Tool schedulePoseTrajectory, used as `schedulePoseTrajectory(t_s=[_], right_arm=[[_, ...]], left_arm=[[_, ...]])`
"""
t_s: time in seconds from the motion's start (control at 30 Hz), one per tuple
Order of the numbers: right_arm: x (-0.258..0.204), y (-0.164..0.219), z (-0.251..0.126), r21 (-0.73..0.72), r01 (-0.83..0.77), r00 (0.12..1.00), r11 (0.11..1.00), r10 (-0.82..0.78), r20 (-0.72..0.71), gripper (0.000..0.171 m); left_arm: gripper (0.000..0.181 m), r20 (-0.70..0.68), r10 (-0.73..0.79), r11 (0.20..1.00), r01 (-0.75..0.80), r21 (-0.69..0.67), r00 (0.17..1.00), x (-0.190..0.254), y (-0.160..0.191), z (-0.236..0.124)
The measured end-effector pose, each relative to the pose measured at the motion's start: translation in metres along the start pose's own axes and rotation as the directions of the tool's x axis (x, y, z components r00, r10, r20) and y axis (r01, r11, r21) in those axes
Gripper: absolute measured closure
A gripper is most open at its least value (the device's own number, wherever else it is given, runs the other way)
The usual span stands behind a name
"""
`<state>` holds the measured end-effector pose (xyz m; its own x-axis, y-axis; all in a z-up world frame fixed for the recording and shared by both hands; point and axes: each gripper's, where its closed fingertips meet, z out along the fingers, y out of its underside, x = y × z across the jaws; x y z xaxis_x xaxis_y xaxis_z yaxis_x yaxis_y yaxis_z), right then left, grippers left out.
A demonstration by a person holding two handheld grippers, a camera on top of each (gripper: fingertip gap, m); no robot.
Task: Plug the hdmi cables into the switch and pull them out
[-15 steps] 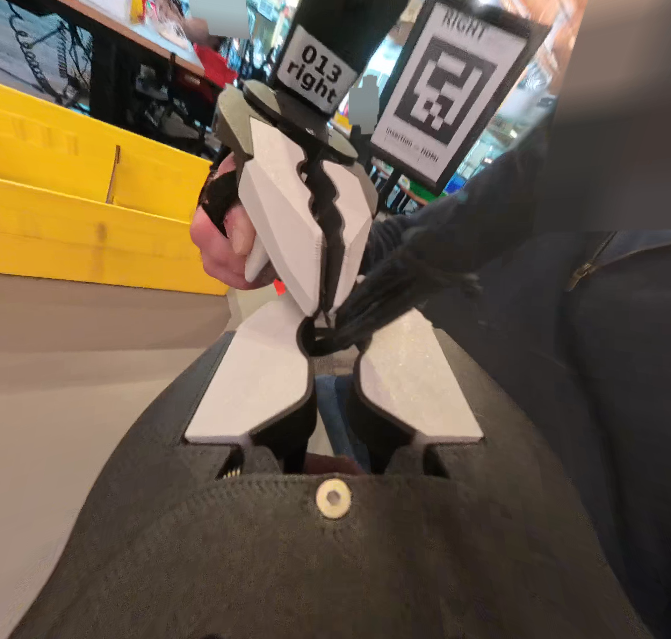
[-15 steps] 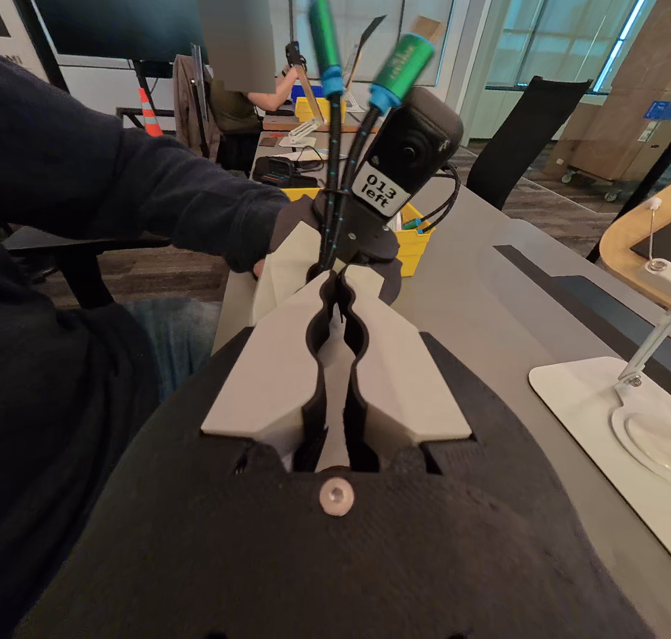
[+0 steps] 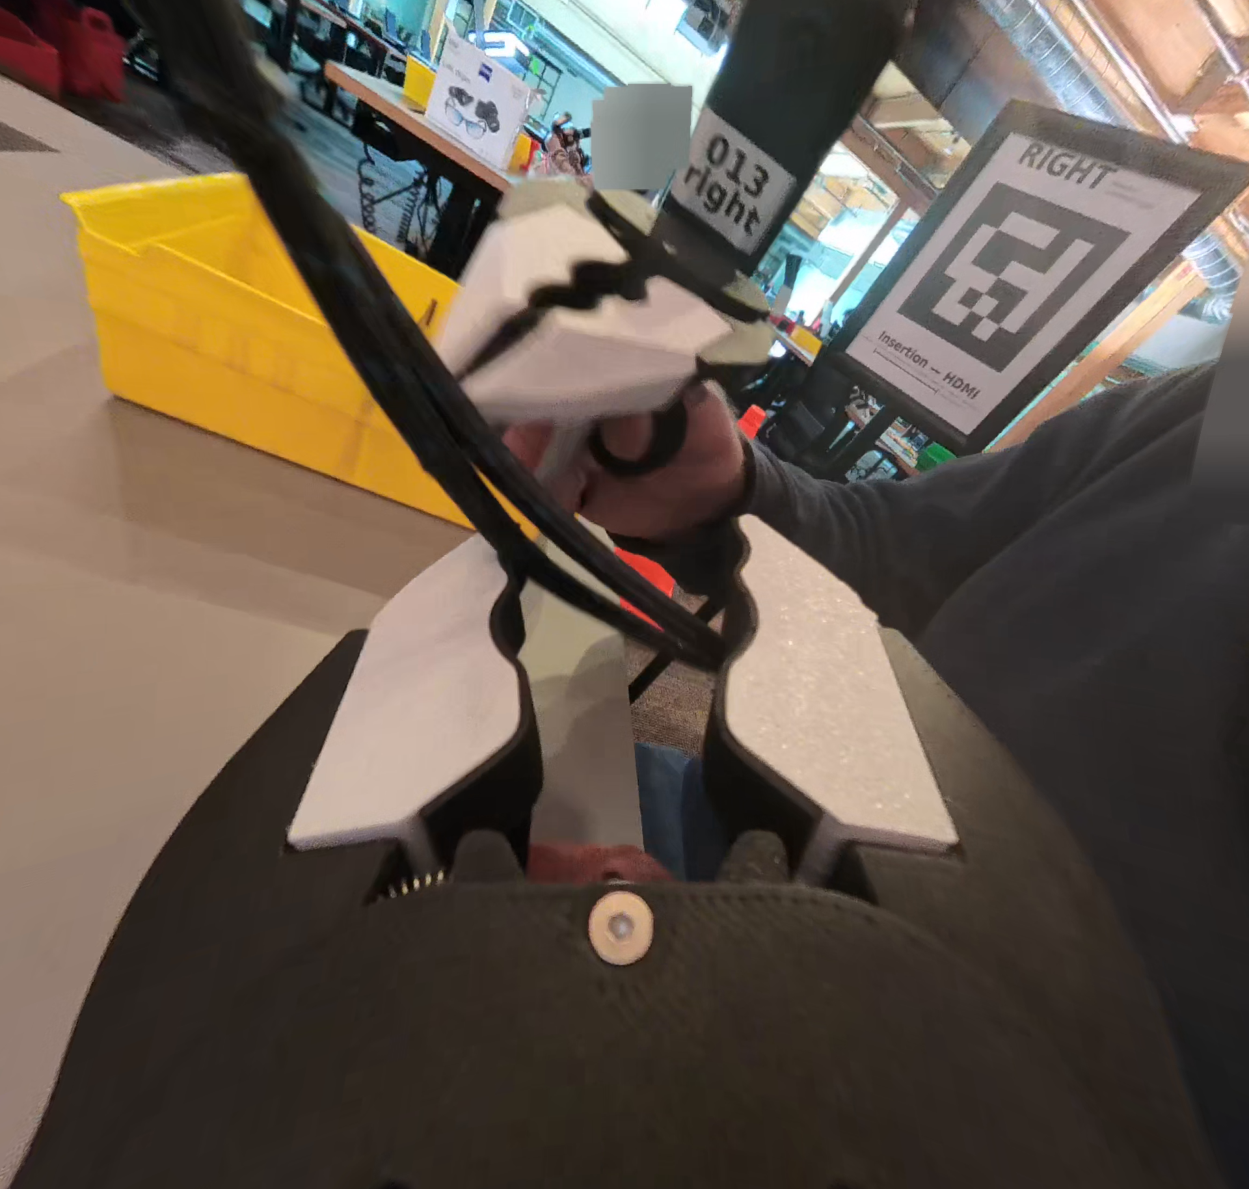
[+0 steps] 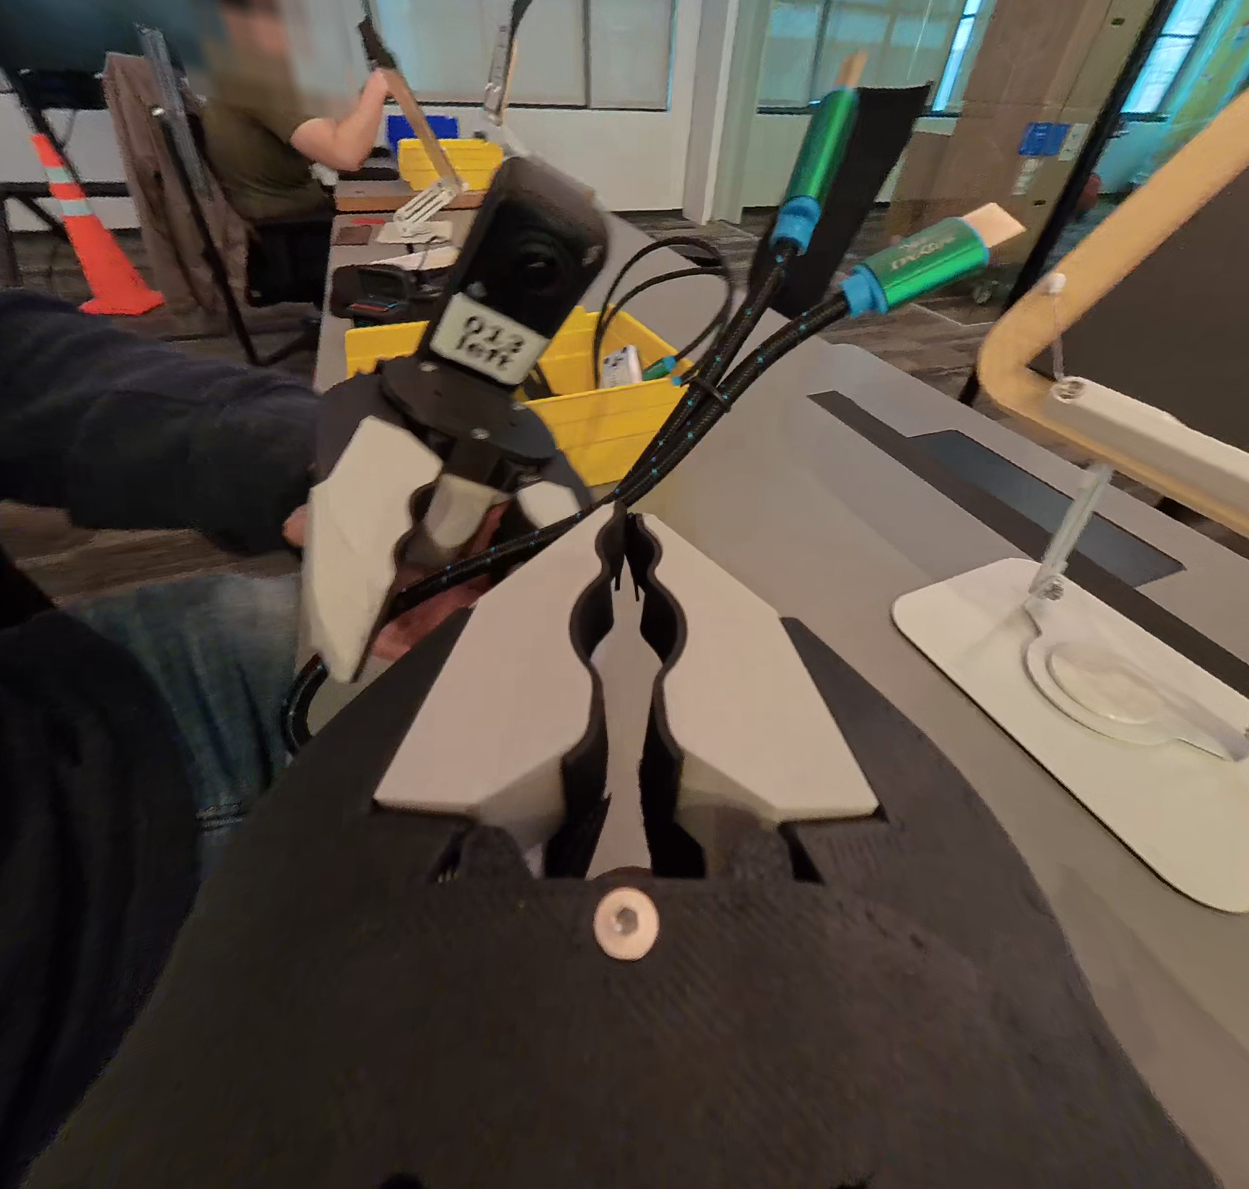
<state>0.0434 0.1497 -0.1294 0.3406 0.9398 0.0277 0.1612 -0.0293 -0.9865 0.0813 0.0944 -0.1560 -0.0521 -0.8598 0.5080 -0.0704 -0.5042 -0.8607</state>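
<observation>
**Cables passed to the right tongs**

Your left tongs (image 3: 618,555) had let go. Half a second before, they were closed to a narrow slot around the cables; at this moment they stood wide open, and the cables (image 3: 378,318) only slanted loose across the gap, brushing the inner edge of the right-hand finger. Your right tongs (image 4: 622,521) had them instead. Their tips were pressed almost together, with the two braided cables pinched right at the tips, while the wavy slot behind the pinch stood empty.

The plugs had swung as well. Before, both stood nearly upright in front of the left tongs; now they leaned up and to the right of the right tongs. One green plug (image 4: 821,143) sat high and the other (image 4: 933,258) lower, its gold end bare. Neither was in any socket.

I read this as a handover. The right tongs now carried the load alone, so the left was free to take one plug near its body. The grip was far back on the cables, well short of the plugs, so they would likely have wobbled if you had tried to aim them from there.

Beyond the tongs, a yellow bin (image 4: 608,413) sat on the grey counter (image 4: 845,481) with more cable looped in it. I could not pick out the switch in either view.
</observation>
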Motion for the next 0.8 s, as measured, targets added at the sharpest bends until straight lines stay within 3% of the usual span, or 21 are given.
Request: schedulePoseTrajectory(t_s=[0.13, 0.5, 0.8], right_arm=[[0.016, 0.007, -0.005, -0.035, 0.013, 0.997, 0.999, -0.016, -0.071, 0.171], [0.021, 0.018, -0.001, -0.087, 0.027, 0.991, 0.996, -0.039, -0.131, 0.171], [0.027, 0.032, -0.006, -0.19, 0.116, 0.974, 0.975, -0.149, -0.171, 0.171]], left_arm=[[0.132, 0.055, 0.004, 1.0, -0.002, -0.029, 0.998, 0.002, 0.017, 0.001], [0.155, 0.248, -0.002, 0.999, -0.008, 0.04, 0.969, -0.008, 0.014, 0.005], [0.16, 0.254, -0.041, 0.997, 0.024, 0.072, 0.966, -0.002, -0.002, -0.015]])
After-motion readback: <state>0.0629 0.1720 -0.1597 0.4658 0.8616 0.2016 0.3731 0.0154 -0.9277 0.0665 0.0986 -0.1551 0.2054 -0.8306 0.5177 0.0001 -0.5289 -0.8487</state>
